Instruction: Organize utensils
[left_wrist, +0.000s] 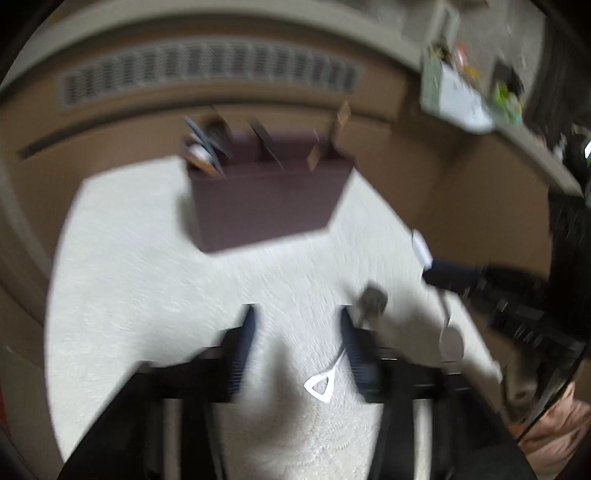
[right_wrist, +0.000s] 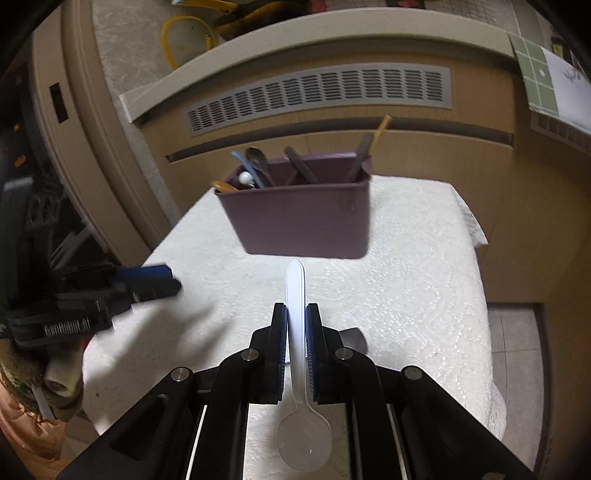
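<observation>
Utensils first: a clear plastic spoon (right_wrist: 297, 354) is pinched by its handle in the right tongs (right_wrist: 296, 314), jaws nearly shut on it, bowl hanging back toward the camera, handle tip pointing at the caddy (right_wrist: 299, 218). It is lifted off the cloth-covered counter (right_wrist: 424, 295), not yet over the caddy. Left tongs (left_wrist: 297, 332) stand about half open with nothing between the pads; that view is motion-blurred. Under and just right of them a white utensil with a loop end (left_wrist: 320, 384) lies loose on the cloth, and a grey piece (left_wrist: 373, 299) sits just beside the right finger; cannot tell what it is through the blur. Further back, the purple caddy stands upright near the counter's far edge, divided into compartments. Left compartment already holds several pieces, including a dark spoon (right_wrist: 258, 162) and a blue-handled one (right_wrist: 246, 166); middle has one dark handle (right_wrist: 301, 164); right has a dark handle plus a wooden stick (right_wrist: 380, 131). Behind it is a beige unit with a vent grille (right_wrist: 321, 96). Judgement: task well underway, most pieces sorted; left to do is dropping the held spoon in, likely the left spoon slot, then the white loop utensil and the grey piece.
</observation>
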